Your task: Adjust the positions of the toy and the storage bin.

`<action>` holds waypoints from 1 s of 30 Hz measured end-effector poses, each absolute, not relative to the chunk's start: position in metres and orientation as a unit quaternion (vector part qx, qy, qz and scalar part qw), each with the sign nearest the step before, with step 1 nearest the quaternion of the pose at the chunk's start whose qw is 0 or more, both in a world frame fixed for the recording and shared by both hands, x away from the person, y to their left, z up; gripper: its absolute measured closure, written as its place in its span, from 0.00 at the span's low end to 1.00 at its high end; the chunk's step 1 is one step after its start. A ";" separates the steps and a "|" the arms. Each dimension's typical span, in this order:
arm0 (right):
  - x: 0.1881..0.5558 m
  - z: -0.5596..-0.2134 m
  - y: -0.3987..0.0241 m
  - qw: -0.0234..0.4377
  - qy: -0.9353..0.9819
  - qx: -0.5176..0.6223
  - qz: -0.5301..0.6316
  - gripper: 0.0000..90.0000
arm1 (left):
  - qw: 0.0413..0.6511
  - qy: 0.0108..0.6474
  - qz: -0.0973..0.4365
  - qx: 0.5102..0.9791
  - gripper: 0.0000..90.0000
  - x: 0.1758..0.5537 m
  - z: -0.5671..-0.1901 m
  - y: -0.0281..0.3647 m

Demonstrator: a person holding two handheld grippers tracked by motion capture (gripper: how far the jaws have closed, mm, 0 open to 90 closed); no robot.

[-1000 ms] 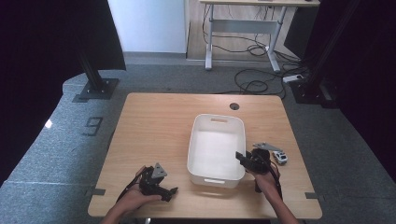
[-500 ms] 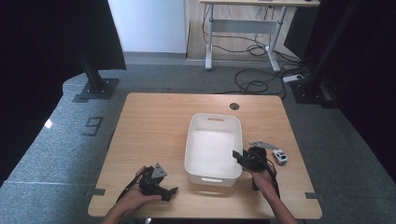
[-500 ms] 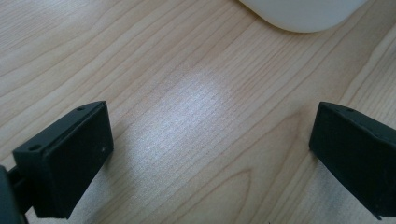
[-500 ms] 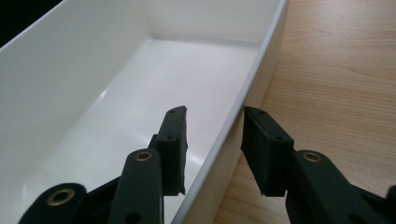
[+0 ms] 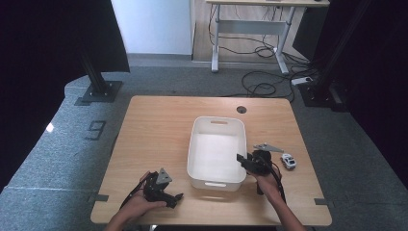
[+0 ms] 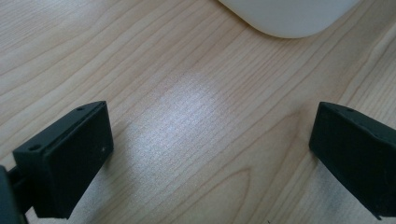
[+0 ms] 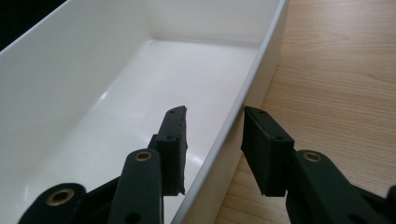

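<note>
1. White rectangular plastic bin [image 5: 215, 153], handle slots at its near and far ends: stands at the middle of the table, a little right of centre, empty. Its right wall [image 7: 243, 112] is the part being handled, so the work in hand looks like shifting or steadying the bin by its rim.

2. Right gripper [image 7: 214, 140], black, two-jawed: one jaw inside the bin, the other outside, straddling the right wall close to the near right corner. The jaws are drawn in as far as the wall allows; in the right gripper view a thin gap seems to remain beside the inner pad, so the pinch is probably firm, though the angle leaves it slightly uncertain. Gripping the rim gives a hold for sliding the bin without lifting it.

3. Left gripper [image 5: 161, 188], black, with a grey three-cornered plate on top: rests near the table's near edge, left of the bin, jaws spread wide with bare wood between them. It holds nothing and is apparently parked clear of the bin's path.

4. Light wooden table [image 5: 154, 130] with a round cable hole at its far right: carries every item listed.

5. Small white toy car [image 5: 288, 161]: on the table just right of the right gripper, apart from the bin; a likely candidate for the bin.
</note>
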State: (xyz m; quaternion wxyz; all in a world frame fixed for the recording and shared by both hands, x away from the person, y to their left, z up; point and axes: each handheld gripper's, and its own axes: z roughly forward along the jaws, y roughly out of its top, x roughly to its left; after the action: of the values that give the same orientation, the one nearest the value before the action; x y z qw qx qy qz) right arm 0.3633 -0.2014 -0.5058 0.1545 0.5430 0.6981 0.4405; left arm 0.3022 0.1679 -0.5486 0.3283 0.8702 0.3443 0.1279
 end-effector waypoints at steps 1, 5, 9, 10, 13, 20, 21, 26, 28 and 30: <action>0.364 -0.506 -0.201 0.154 0.698 0.543 0.440 0.67 | 0.329 0.345 0.128 0.870 0.00 0.302 -0.549 0.168; 0.365 -0.506 -0.201 0.155 0.703 0.538 0.439 0.66 | 0.328 0.345 0.128 0.870 0.00 0.301 -0.549 0.168; 0.365 -0.506 -0.201 0.159 0.707 0.531 0.439 0.65 | 0.328 0.346 0.128 0.870 0.00 0.300 -0.549 0.169; 0.365 -0.506 -0.201 0.163 0.711 0.525 0.439 0.63 | 0.329 0.345 0.128 0.870 0.00 0.300 -0.549 0.170; 0.364 -0.505 -0.202 0.169 0.715 0.516 0.441 0.57 | 0.329 0.345 0.128 0.870 0.00 0.300 -0.549 0.170; 0.359 -0.496 -0.209 0.188 0.721 0.480 0.463 0.41 | 0.328 0.343 0.127 0.871 0.00 0.300 -0.548 0.170; 0.359 -0.496 -0.209 0.188 0.721 0.480 0.463 0.41 | 0.329 0.343 0.127 0.871 0.00 0.300 -0.549 0.170; 0.356 -0.490 -0.224 0.186 0.717 0.476 0.474 0.36 | 0.329 0.343 0.127 0.871 0.00 0.300 -0.549 0.170; 0.353 -0.488 -0.229 0.190 0.714 0.477 0.477 0.34 | 0.329 0.341 0.127 0.871 0.00 0.300 -0.549 0.171; 0.352 -0.487 -0.231 0.191 0.713 0.478 0.476 0.33 | 0.329 0.341 0.127 0.871 0.00 0.300 -0.549 0.171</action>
State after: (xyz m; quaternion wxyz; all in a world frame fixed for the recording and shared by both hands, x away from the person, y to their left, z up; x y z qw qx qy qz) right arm 0.3523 -0.2310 -0.4873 0.1910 0.4779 0.7135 0.4755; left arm 0.2997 0.1707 -0.5486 0.3286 0.8714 0.3414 0.1269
